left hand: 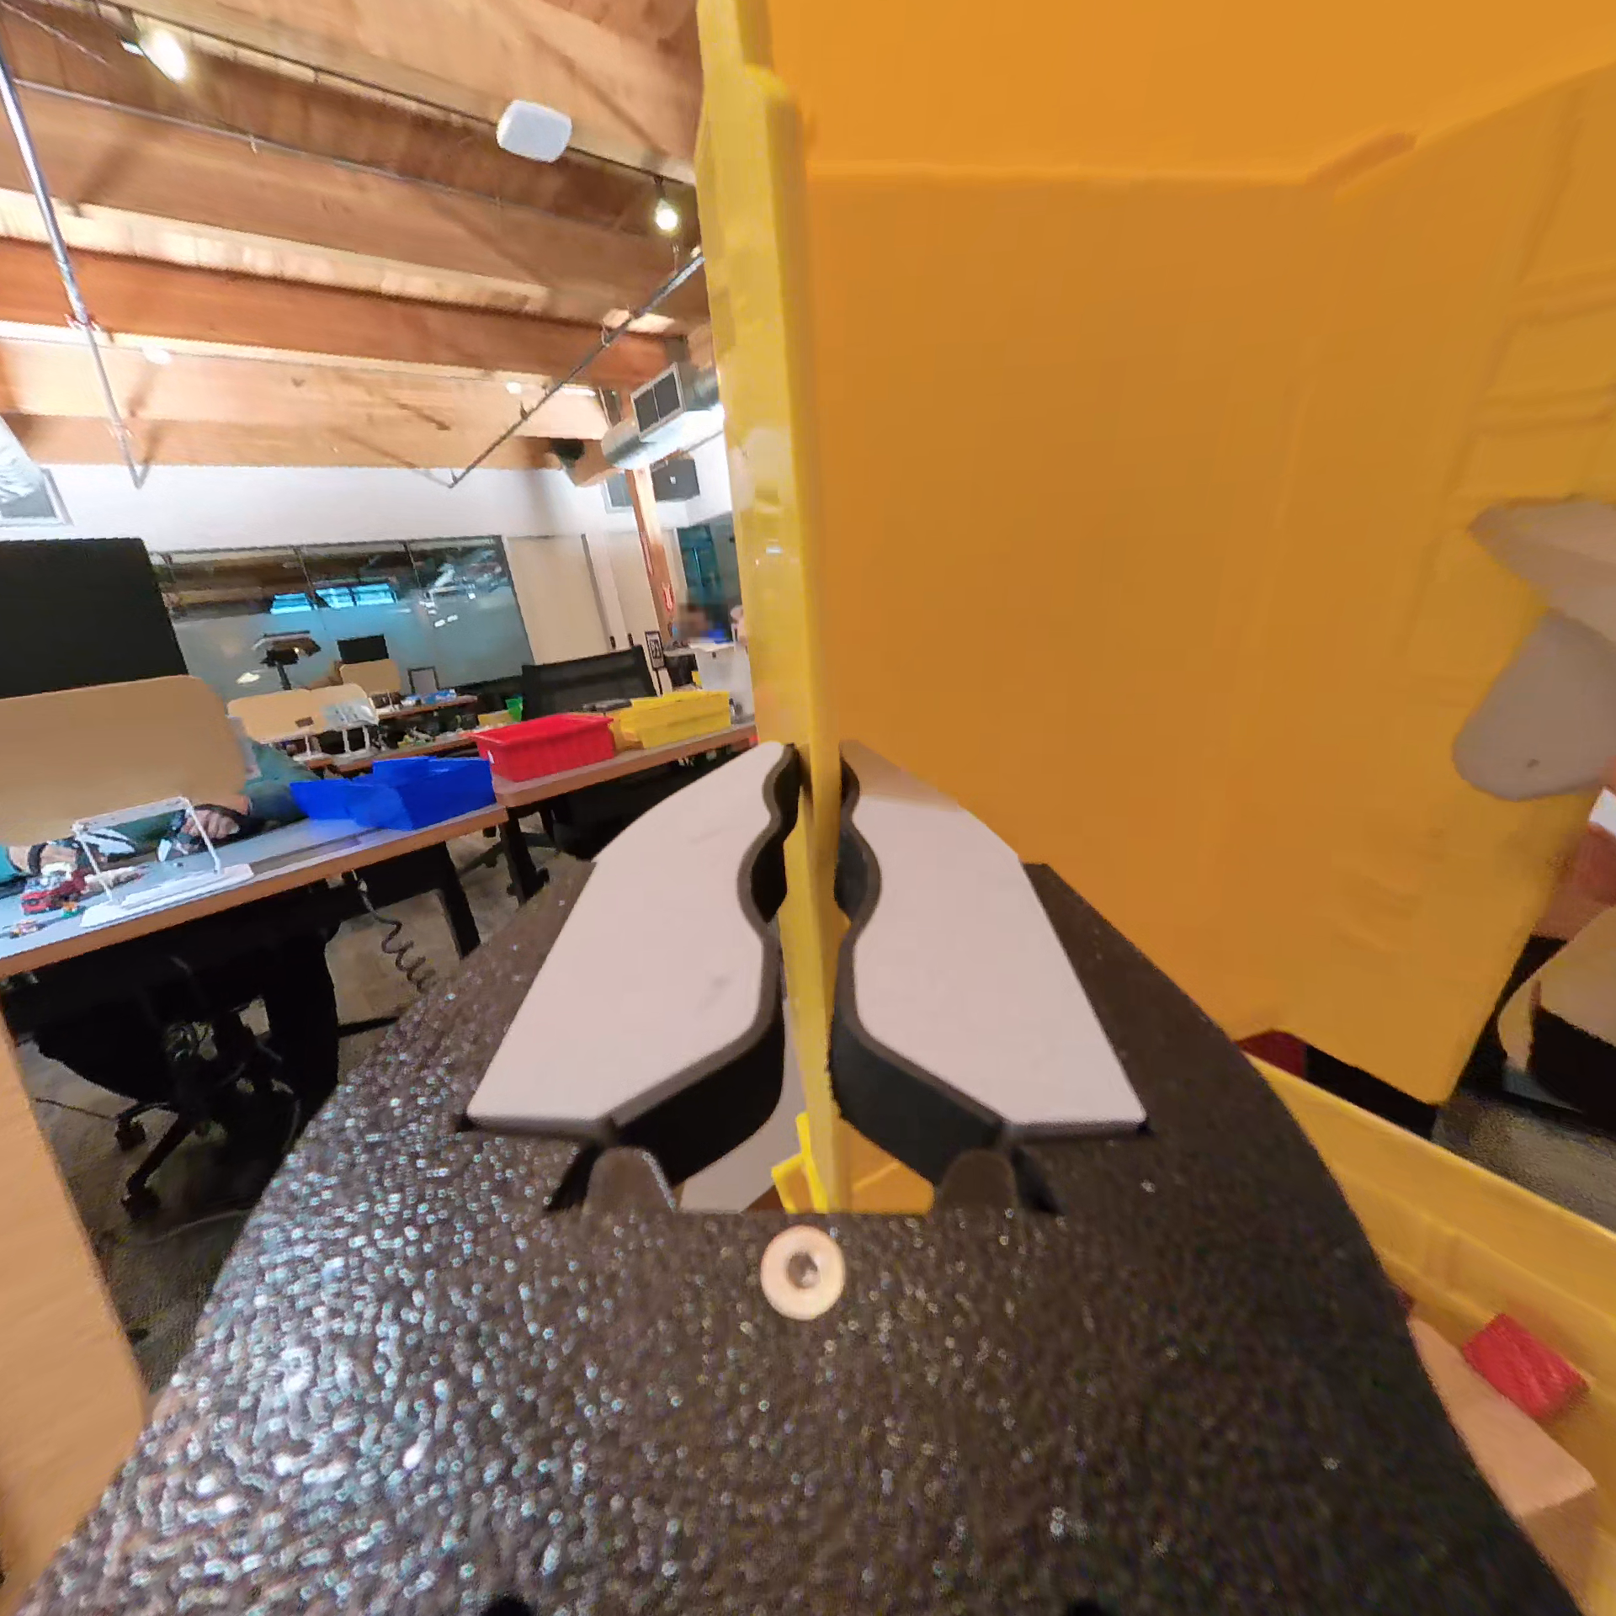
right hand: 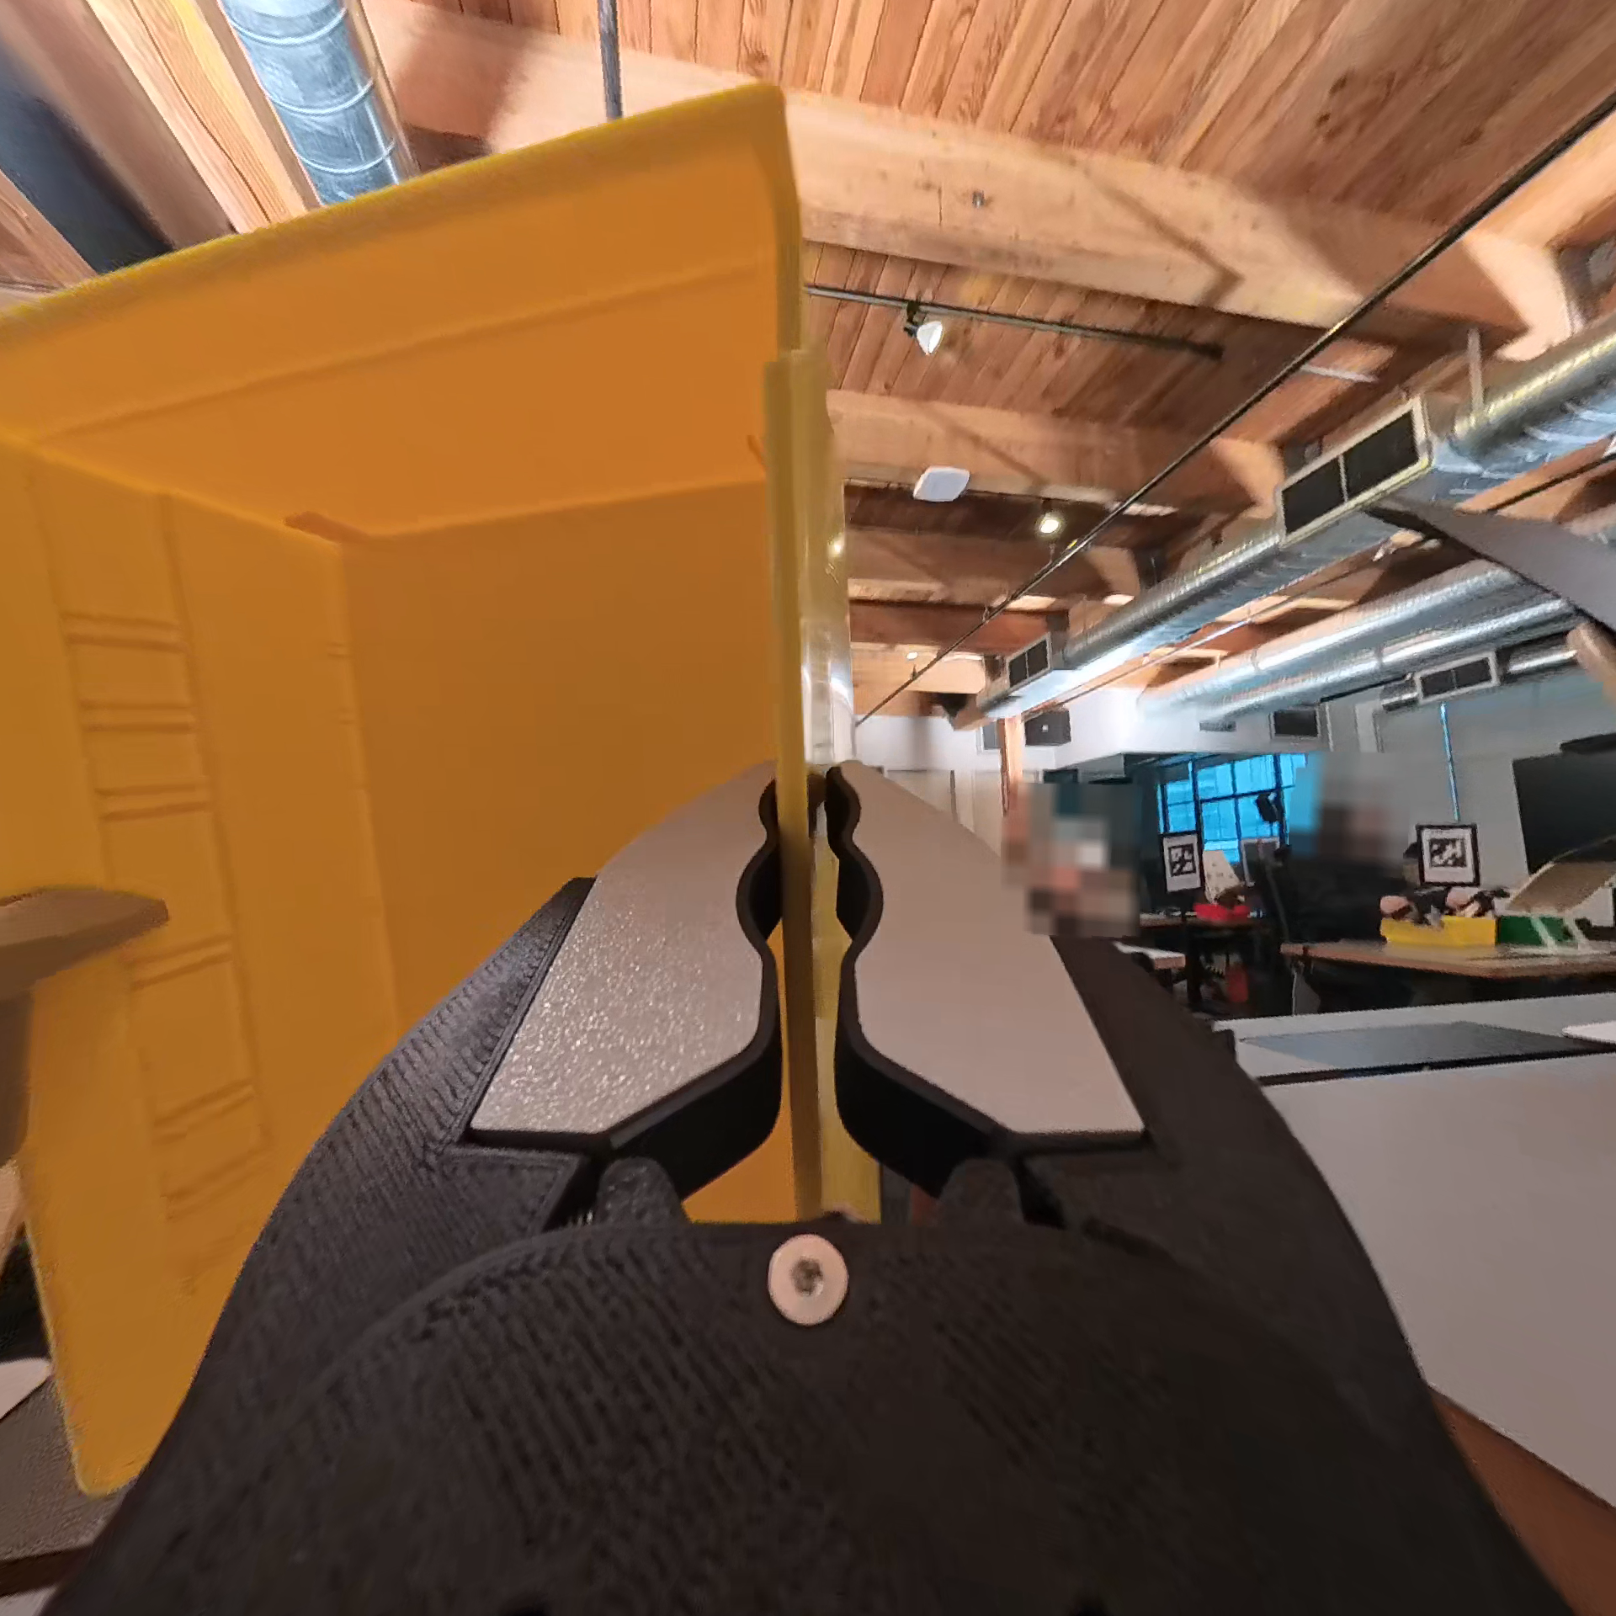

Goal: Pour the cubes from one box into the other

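Both grippers hold one yellow box (left hand: 1137, 568), tipped up on end so its empty inside faces the cameras. My left gripper (left hand: 818, 769) is shut on the box's left wall. My right gripper (right hand: 818, 787) is shut on the opposite wall of the same box (right hand: 525, 656). The other gripper's pale fingertip (left hand: 1521, 743) shows at the far wall in the left wrist view. Below, at the lower right, a second yellow box (left hand: 1434, 1224) lies with a red cube (left hand: 1526, 1373) and a wooden cube (left hand: 1521, 1478) inside it.
Grey tabletop (right hand: 1399, 1224) lies to the right in the right wrist view. In the background stand long tables with blue (left hand: 411, 791), red (left hand: 546, 743) and yellow (left hand: 678, 717) bins, seated people and office chairs. A wooden beam ceiling is overhead.
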Available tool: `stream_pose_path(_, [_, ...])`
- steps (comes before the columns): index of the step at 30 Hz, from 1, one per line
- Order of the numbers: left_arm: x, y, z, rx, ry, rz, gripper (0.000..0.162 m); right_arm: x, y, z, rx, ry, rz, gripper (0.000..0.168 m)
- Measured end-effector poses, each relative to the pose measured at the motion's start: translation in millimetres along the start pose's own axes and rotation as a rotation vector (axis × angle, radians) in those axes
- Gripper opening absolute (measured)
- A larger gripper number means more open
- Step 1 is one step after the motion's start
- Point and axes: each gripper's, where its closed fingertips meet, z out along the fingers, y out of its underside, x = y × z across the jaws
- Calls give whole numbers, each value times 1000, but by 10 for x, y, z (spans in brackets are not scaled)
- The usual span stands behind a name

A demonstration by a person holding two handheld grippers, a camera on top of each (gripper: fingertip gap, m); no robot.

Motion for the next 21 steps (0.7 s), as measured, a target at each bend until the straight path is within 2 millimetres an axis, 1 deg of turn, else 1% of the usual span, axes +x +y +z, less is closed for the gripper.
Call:
stream_pose_path(1, [-21, 38, -6, -23, 0, -1, 5, -26, 18, 13, -22, -7, 6, 7])
stream_pose_path(3, [-68, 31, -51, -45, -9, 3, 5, -90, -1, 26, -45, -13, -6, 7])
stream_pose_path(6, [-145, -94, -160, -43, -31, 7, 4, -234, -185, 32, -31, -33, -48, 7])
stream_pose_path(9, [-276, -265, -338, -59, -71, 9, 4, -451, -385, 40, -77, -51, -76, 8])
stream_pose_path(12, [-446, -401, -562, -88, -113, -27, 4, -734, -573, 0, -107, -73, -89, 8])
stream_pose_path(14, [-586, -439, -723, -124, -149, -51, 3, -940, -621, -36, -135, -85, -98, 9])
stream_pose_path(17, [-811, -456, -1003, -185, -199, -44, 3, -1253, -570, -136, -215, -89, -45, 9])
stream_pose_path(19, [-993, -468, -1242, -215, -236, -36, 2, -1506, -521, -216, -248, -108, -38, 9])
stream_pose_path(21, [-1192, -455, -1512, -265, -277, -14, 2, -1803, -465, -302, -286, -141, 8, 10])
